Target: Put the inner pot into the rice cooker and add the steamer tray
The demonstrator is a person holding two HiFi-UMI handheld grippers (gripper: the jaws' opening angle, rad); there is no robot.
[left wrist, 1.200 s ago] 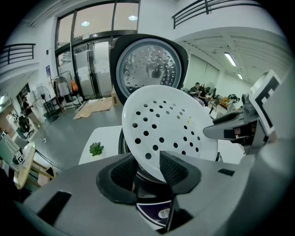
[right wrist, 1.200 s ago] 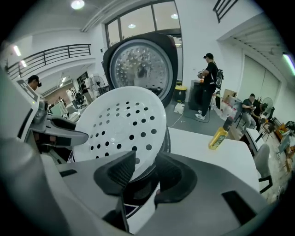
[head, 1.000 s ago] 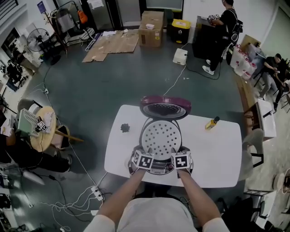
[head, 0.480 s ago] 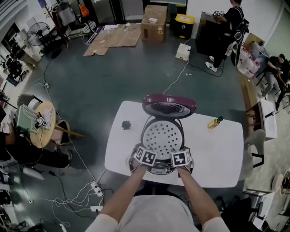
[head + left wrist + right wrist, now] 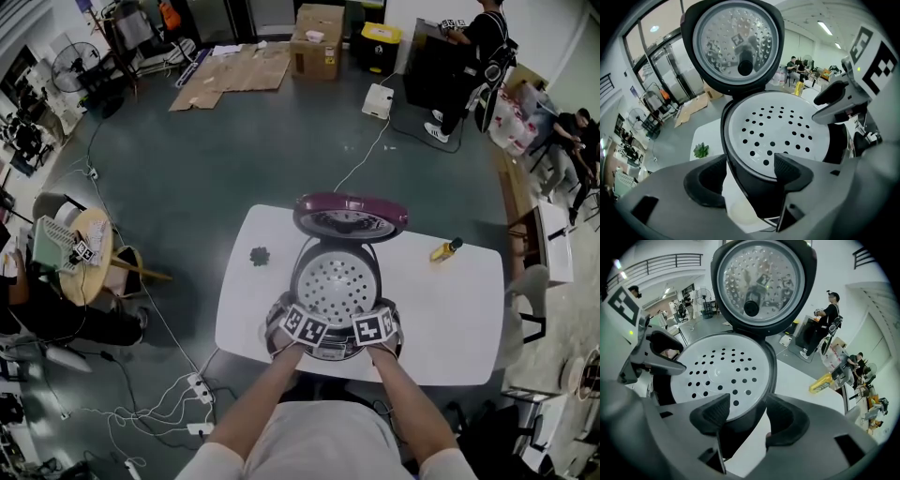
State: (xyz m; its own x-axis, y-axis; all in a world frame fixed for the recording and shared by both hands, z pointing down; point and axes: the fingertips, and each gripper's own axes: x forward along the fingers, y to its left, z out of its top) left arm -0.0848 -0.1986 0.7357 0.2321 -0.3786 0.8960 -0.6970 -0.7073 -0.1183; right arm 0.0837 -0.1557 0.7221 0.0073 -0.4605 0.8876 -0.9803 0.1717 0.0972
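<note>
Since a second ago the load has settled lower into the cooker's mouth, and both pairs of jaws are opening. On the white tabletop (image 5: 450,319) the rice cooker (image 5: 747,187) stands with its lid (image 5: 349,217) raised. The steamer tray (image 5: 336,281) lies flat inside the rim, hiding any inner pot beneath. The left gripper (image 5: 750,172) and right gripper (image 5: 745,416) straddle the near rim, pads spread and clear of it. Best to lift both straight up together, so neither jaw catches the tray's edge and tips it.
</note>
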